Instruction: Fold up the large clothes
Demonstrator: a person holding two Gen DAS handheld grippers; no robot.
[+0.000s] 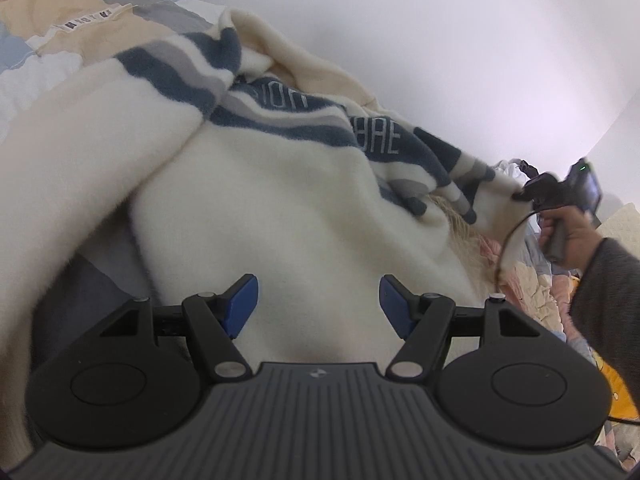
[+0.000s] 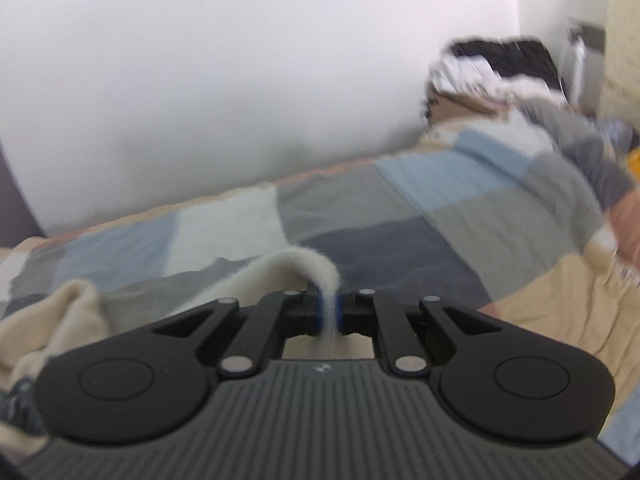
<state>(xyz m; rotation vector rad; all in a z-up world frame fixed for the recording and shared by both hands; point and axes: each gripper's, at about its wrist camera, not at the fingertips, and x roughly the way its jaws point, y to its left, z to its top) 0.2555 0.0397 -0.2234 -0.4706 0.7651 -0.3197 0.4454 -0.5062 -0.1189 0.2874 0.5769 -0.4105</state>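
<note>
On a bed (image 2: 400, 208) with a patchwork quilt, a cream sweater (image 1: 280, 208) with blue-grey stripes lay rumpled; the right gripper (image 2: 328, 312) pinched its edge, the left gripper (image 1: 318, 304) spread empty above it.

1. The sweater (image 1: 256, 200) lies on the quilt (image 2: 400, 208), which covers the bed.
2. The left gripper (image 1: 318, 304) hangs just before the sweater's body, nothing between its fingers.
3. At the right of the left view, the right gripper (image 1: 520, 196) grips the sweater's edge.
4. In the right view that edge (image 2: 320, 276) arches over the gripper (image 2: 328, 312).
5. A clothes pile (image 2: 492, 68) lies far right, against the wall (image 2: 240, 60).
</note>
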